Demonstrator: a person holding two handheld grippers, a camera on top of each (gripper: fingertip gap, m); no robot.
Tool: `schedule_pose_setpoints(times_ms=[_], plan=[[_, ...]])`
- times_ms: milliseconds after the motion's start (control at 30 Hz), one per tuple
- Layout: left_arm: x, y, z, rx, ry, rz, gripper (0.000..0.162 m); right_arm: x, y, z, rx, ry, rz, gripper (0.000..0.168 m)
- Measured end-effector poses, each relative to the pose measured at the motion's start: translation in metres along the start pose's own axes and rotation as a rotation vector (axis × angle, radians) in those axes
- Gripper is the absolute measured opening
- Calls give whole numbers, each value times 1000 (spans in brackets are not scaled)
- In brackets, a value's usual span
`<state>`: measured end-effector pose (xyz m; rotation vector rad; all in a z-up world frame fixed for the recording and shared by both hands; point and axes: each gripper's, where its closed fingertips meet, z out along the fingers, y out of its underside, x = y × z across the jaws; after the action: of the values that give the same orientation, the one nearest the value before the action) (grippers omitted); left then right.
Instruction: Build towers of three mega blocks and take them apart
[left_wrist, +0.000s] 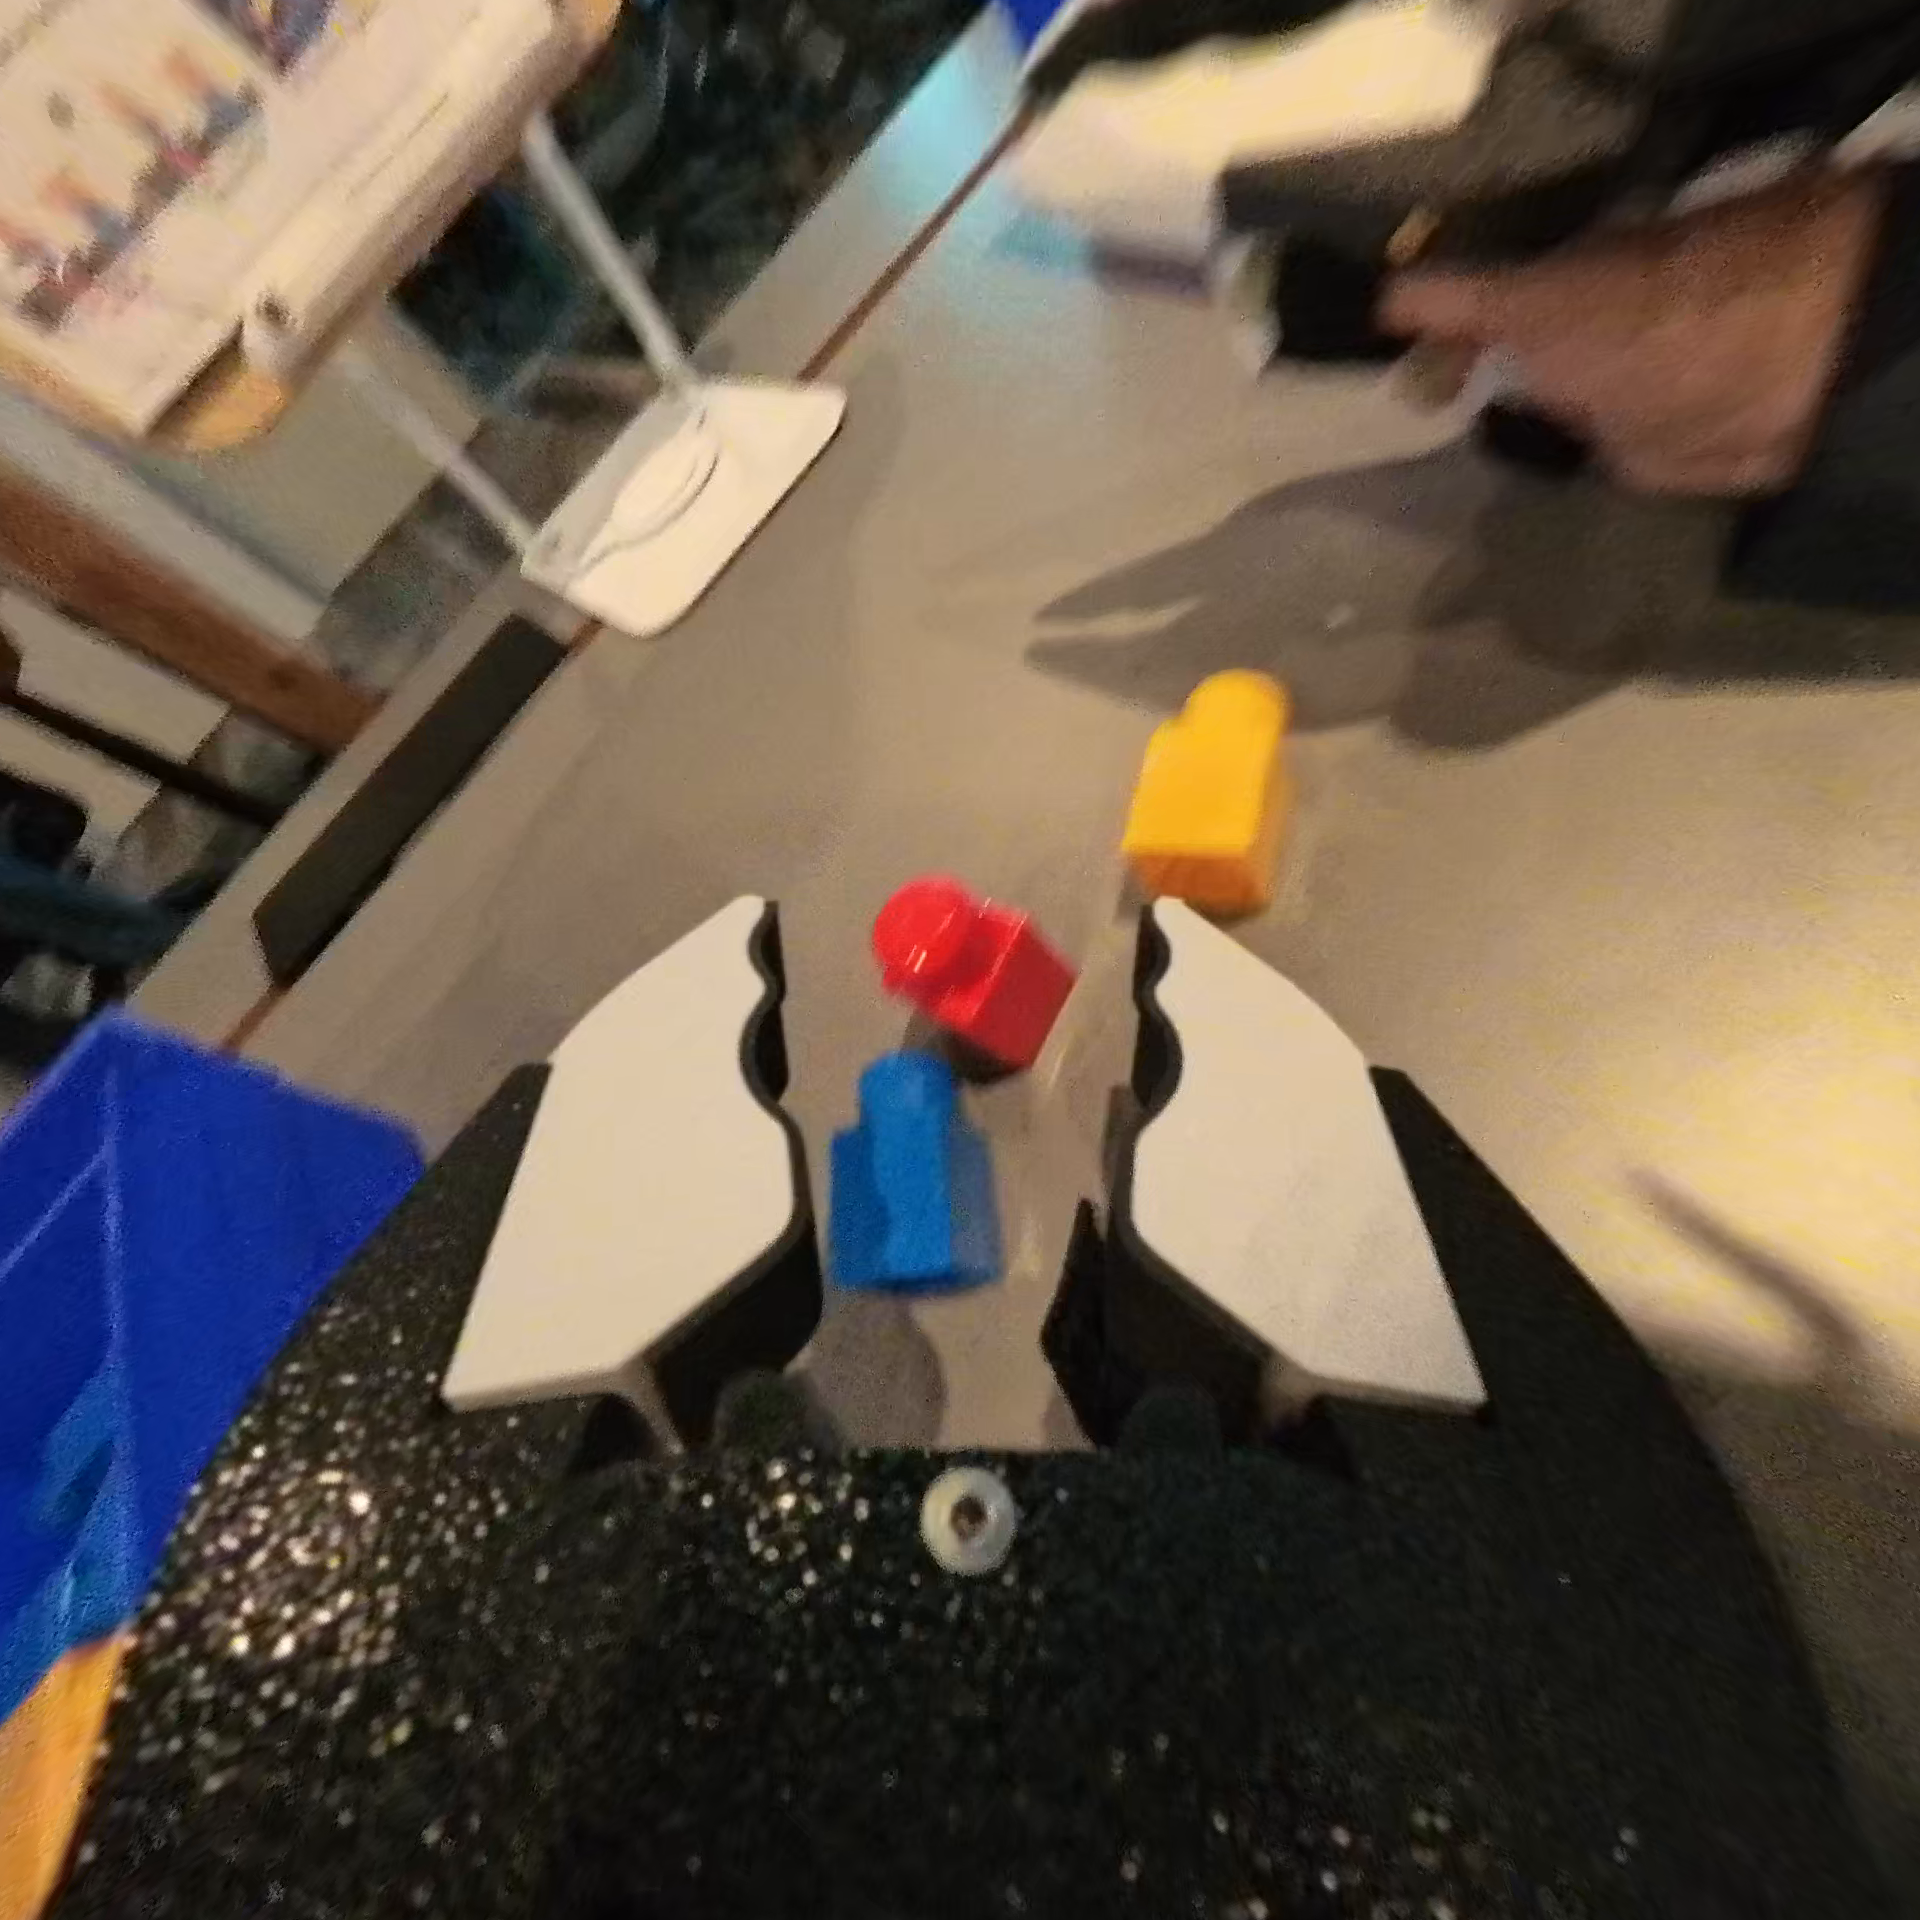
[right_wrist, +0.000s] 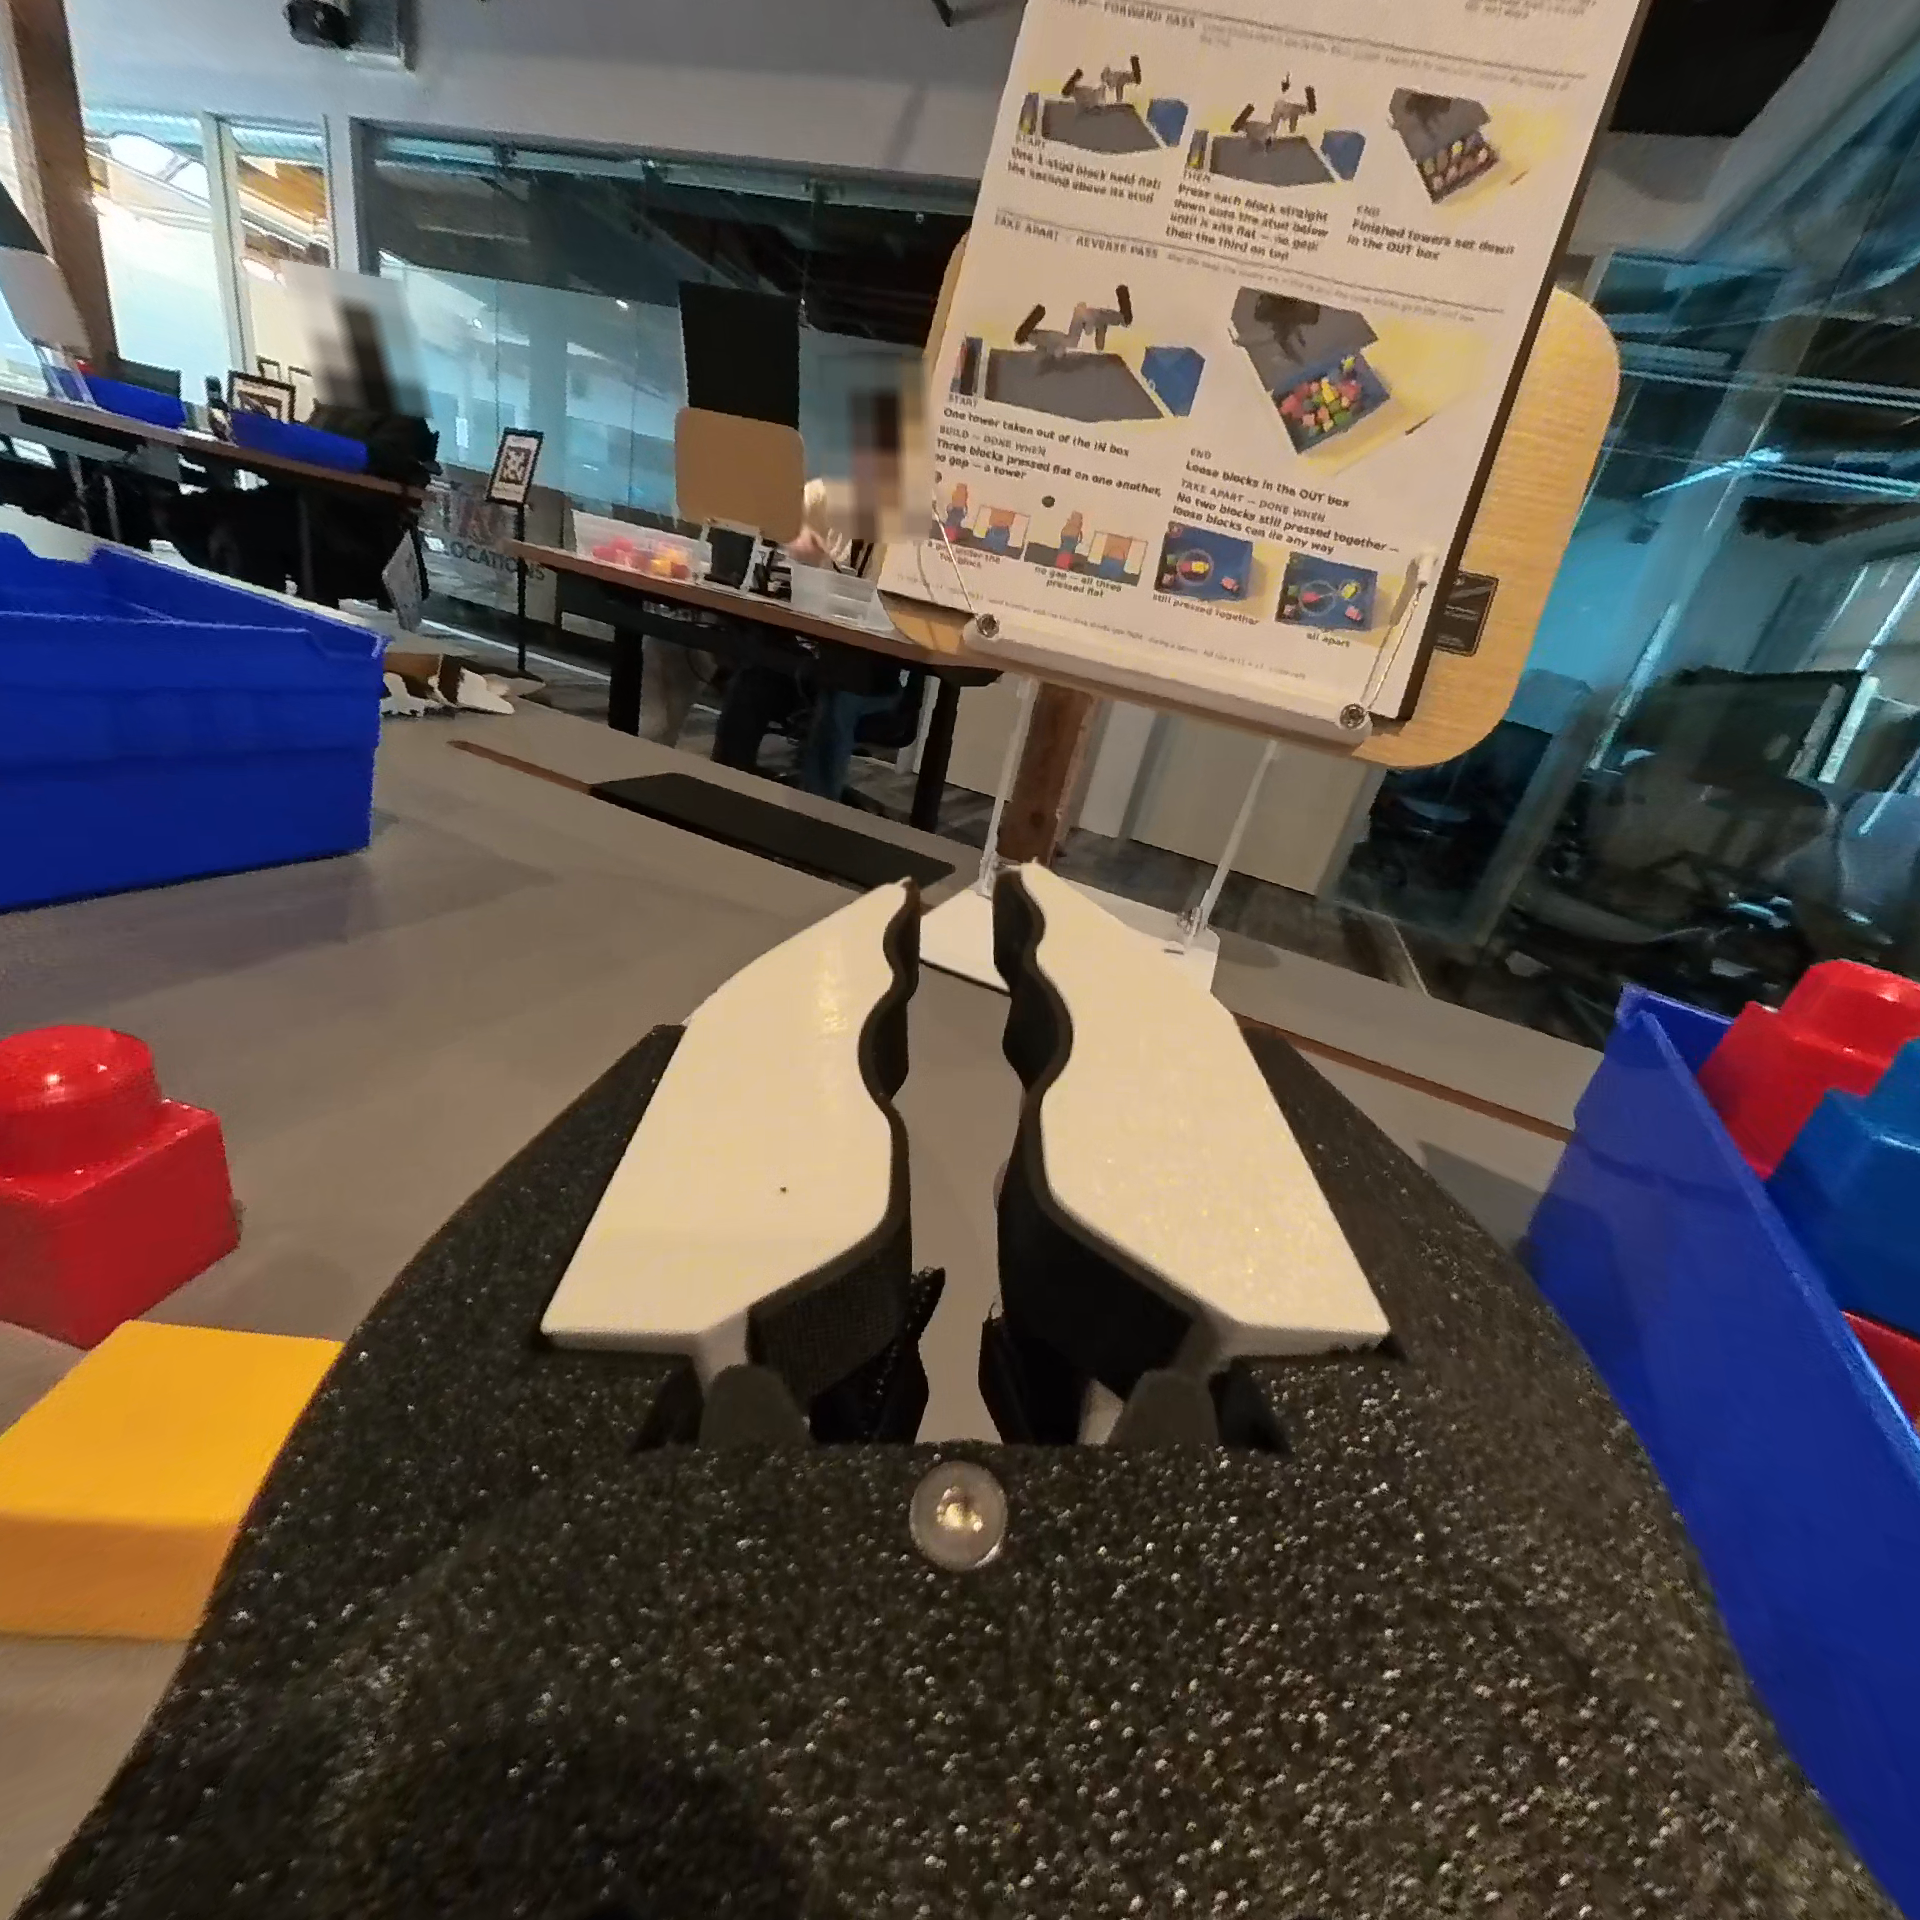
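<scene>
Three loose one-stud blocks lie apart on the grey table (left_wrist: 727, 831). In the blurred left wrist view the red block (left_wrist: 971, 977) and the blue block (left_wrist: 914, 1174) sit close together, and the yellow block (left_wrist: 1210, 800) lies farther off to the right. My left gripper (left_wrist: 956, 920) is open and empty above them, and the red and blue blocks show in the gap between its fingers. My right gripper (right_wrist: 958, 891) is shut and empty, low over the table. The red block (right_wrist: 104, 1174) and the yellow block (right_wrist: 156, 1475) are to its left. The right gripper and the hand (left_wrist: 1558, 260) holding it show blurred at the top right.
A blue bin (right_wrist: 1714, 1351) with red and blue blocks stands at my right. Another blue bin (right_wrist: 177, 748) stands at the far left and shows in the left wrist view (left_wrist: 156, 1299). An instruction board (right_wrist: 1247, 343) stands on a white base (left_wrist: 686, 499) at the table's far edge, beside a black strip (left_wrist: 405, 790). There is about 20 centimeters between the tips of the two grippers.
</scene>
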<state>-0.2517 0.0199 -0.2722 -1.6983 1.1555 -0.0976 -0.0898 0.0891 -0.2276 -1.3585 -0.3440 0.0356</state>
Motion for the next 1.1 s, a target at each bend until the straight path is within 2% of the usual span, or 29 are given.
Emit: schedule_pose_setpoints(times_ms=[33,133,267,400,500,600,867,967,1100], plan=[[-7,16,0,-58,-21,-12,65,-1,-1,0,3,-2,-2,14],[-22,57,2,-223,-61,-33,66,-4,0,0,-1,-15,-11,14],[-20,86,9,-375,-1,-83,65,-16,-2,1,10,-83,-13,14],[-15,92,17,-394,65,-120,60,-56,-12,-5,35,-338,22,16],[-14,92,19,-399,93,-124,52,-88,-13,-10,12,-517,-1,31],[-12,91,21,-383,112,-134,44,-112,-4,-10,-50,-627,-57,40],[-17,89,23,-312,108,-131,38,-136,10,-19,-141,-781,-38,44],[-29,75,17,-193,43,-109,38,-149,16,-22,-268,-915,-72,61],[-36,45,1,23,55,-149,37,-163,30,-13,-406,-1044,-247,63]])
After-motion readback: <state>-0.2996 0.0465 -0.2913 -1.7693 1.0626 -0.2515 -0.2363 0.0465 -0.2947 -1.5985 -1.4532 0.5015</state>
